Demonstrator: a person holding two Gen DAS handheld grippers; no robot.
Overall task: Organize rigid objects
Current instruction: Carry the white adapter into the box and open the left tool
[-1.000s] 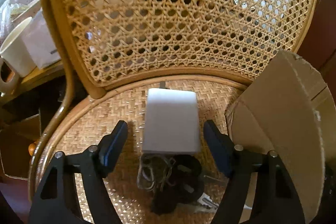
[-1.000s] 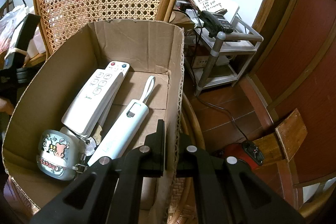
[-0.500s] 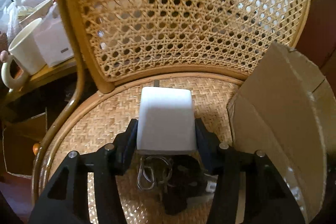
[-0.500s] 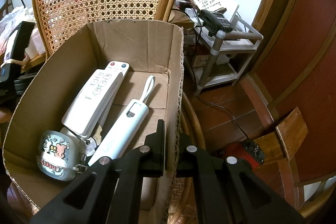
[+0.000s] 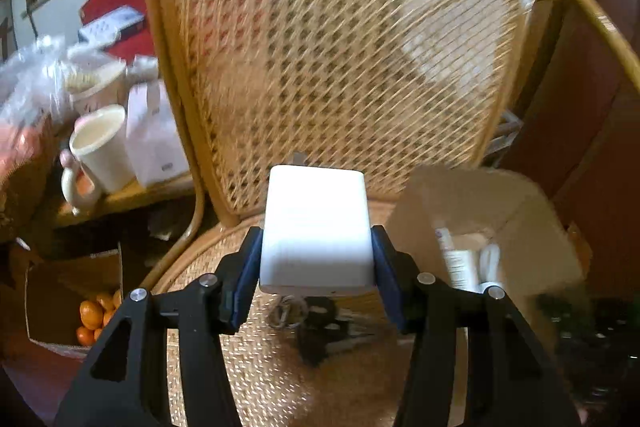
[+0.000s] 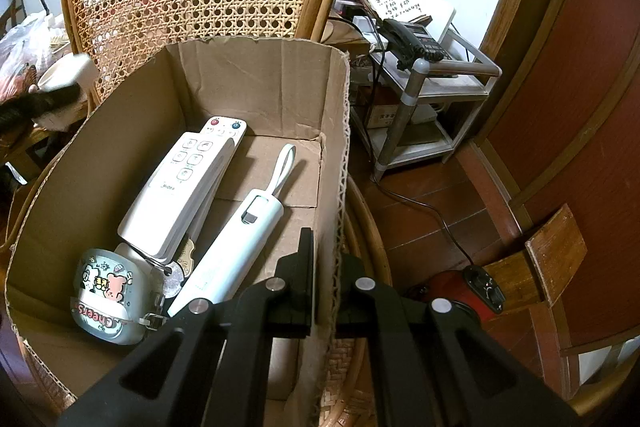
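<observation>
L hand-held gripper [image 5: 316,259] is about half open, pads clamped on the sides of a white rounded rectangular plastic block [image 5: 316,227], held clear above the woven rattan chair seat [image 5: 256,367]. Block's long axis runs fwd along the fingers. Open brown cardboard box [image 5: 516,219] sits to the R of and slightly beyond this gripper, near; the coming move looks like a carry rightward over its rim. R hand-held gripper [image 6: 324,291] is fully closed, pinching the box's near wall [image 6: 334,187], w/ white remote [image 6: 184,183] inside.
</observation>
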